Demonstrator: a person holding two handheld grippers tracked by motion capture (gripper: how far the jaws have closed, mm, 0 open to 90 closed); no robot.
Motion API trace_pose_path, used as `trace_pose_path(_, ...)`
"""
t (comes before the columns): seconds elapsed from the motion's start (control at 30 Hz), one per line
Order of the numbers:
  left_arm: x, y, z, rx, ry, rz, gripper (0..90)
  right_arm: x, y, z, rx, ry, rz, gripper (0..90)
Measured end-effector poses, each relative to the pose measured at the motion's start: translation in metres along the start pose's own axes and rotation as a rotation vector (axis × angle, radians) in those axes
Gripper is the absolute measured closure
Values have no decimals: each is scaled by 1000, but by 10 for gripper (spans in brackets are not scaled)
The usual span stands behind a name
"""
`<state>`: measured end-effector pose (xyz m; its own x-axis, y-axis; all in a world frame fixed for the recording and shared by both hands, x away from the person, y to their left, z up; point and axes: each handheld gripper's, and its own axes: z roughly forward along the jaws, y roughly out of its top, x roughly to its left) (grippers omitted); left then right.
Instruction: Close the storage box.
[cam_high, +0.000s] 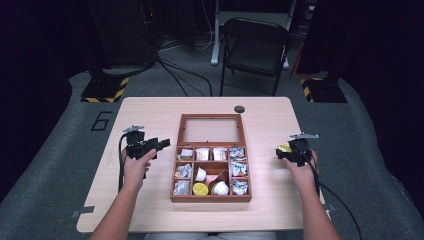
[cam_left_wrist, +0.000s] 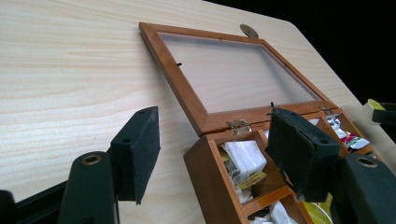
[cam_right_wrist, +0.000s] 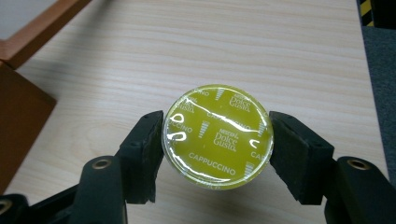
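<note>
Two grippers sit at opposite sides of a wooden box (cam_high: 210, 167) on the tabletop (cam_high: 150, 112). The right gripper (cam_right_wrist: 217, 140) pinches a yellow-green coffee capsule (cam_right_wrist: 217, 135) by its rim, foil lid facing the camera, above bare wood to the right of the box. The left gripper (cam_left_wrist: 210, 149) has its jaws spread with nothing between them, near the box's left side. The glass-paned lid (cam_left_wrist: 229, 70) lies flat and open behind compartments holding sachets (cam_high: 239, 153) and more capsules (cam_high: 200, 188).
</note>
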<state>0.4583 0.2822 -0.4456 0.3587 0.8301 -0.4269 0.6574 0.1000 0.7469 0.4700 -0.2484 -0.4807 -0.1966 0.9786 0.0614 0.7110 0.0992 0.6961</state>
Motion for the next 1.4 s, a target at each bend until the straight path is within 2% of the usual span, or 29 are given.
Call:
trace_pose_path(0.27, 0, 0, 0, 0, 1, -5, 343, -9, -8, 8, 32, -34, 20, 374)
trace_pose_path(0.3, 1, 0, 1, -2, 1, 0, 343, -10, -9, 9, 27, -35, 13, 373)
trace_pose_path(0.5, 0, 0, 2, 0, -2, -3, 343, -13, -11, 8, 17, -24, 42, 365)
trace_pose_path(0.57, 0, 0, 2, 1, -1, -2, 343, -12, -11, 9, 28, -32, 44, 339)
trace_pose_path(0.8, 1, 0, 2, 2, 0, -2, 343, -10, -11, 10, 31, -40, 21, 307)
trace_pose_path(0.97, 0, 0, 2, 6, 2, -10, 343, -10, -9, 6, -9, -47, 14, 289)
trace_pose_path(1.03, 0, 0, 2, 6, 1, -5, 343, -9, -8, 3, -1, -52, 34, 282)
trace_pose_path(1.23, 1, 0, 3, 6, 2, -3, 343, -9, -4, -3, -49, -80, 17, 289)
trace_pose_path(1.4, 0, -1, 4, 5, -3, -1, 343, -6, -1, -8, -65, -74, 18, 291)
